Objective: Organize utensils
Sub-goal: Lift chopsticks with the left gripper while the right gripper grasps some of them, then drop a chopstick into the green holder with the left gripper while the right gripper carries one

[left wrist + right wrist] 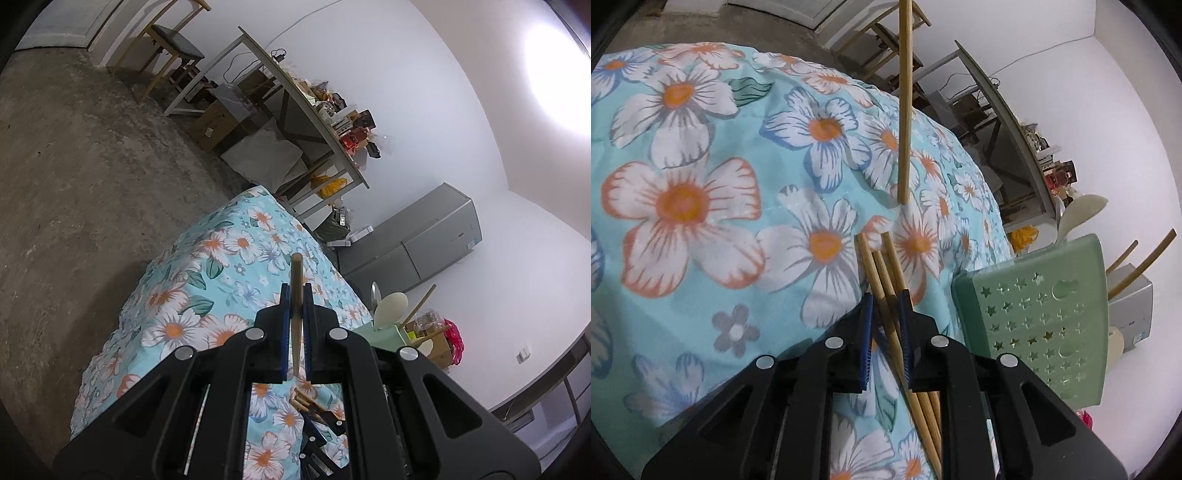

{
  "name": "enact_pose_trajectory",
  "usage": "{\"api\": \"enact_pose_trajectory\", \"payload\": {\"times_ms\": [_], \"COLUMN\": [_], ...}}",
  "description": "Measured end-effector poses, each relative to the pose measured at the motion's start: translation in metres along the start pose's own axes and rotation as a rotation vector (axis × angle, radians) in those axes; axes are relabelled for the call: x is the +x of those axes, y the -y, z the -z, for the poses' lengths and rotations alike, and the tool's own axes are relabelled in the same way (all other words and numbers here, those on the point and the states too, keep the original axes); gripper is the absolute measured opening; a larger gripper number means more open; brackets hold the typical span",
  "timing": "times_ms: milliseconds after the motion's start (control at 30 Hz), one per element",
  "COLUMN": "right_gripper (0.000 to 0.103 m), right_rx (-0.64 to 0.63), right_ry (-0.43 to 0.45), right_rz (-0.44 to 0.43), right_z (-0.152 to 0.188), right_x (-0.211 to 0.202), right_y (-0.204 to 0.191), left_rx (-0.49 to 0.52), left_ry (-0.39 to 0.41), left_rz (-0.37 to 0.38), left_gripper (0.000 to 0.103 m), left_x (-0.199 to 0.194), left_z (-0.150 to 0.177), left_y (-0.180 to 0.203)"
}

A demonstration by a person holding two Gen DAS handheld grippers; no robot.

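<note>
My left gripper (296, 295) is shut on a single wooden chopstick (296, 288), held above the floral tablecloth (221, 266). The same chopstick hangs down in the right wrist view (905, 110), its tip close over the cloth. My right gripper (886, 299) is shut on a bundle of three wooden chopsticks (882, 266), low over the cloth. The bundle also shows under the left gripper (304, 400). A green utensil holder (1045, 317) with star holes stands just right of the right gripper; it holds a pale spoon (1078, 212) and chopsticks (1145, 262).
The table under the floral cloth (701, 166) drops off at its far edge to a concrete floor (74, 184). A cluttered white side table (306, 107), wooden chairs (166, 48) and a grey cabinet (424, 240) stand beyond.
</note>
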State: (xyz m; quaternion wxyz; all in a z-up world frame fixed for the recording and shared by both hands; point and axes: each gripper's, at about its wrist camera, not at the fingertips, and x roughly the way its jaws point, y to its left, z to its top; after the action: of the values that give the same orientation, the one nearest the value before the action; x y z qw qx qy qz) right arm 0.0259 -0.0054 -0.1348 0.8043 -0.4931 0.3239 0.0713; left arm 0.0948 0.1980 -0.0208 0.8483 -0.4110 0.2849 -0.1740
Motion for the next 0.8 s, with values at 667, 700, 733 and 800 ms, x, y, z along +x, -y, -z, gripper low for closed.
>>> {"api": "enact_pose_trajectory", "payload": {"times_ms": [667, 700, 733, 800], "right_gripper": [0.007, 0.006, 0.006, 0.006], "right_rx": [0.423, 0.486, 0.535, 0.62], "right_ry": [0.167, 0.184, 0.196, 0.216], "right_rz": [-0.04, -0.044, -0.048, -0.053], "right_z": [0.004, 0.009, 0.013, 0.023], "right_x": [-0.055, -0.063, -0.068, -0.077], "right_y": [0.099, 0.115, 0.128, 0.151], "left_rx": [0.061, 0.074, 0.09, 0.125], "left_ry": [0.047, 0.053, 0.06, 0.074], "left_rz": [0.015, 0.022, 0.031, 0.063], "left_gripper": [0.005, 0.005, 0.005, 0.005], "left_x": [-0.011, -0.013, -0.015, -0.021], "left_z": [-0.005, -0.006, -0.008, -0.01], "left_y": [0.022, 0.026, 0.031, 0.045]}}
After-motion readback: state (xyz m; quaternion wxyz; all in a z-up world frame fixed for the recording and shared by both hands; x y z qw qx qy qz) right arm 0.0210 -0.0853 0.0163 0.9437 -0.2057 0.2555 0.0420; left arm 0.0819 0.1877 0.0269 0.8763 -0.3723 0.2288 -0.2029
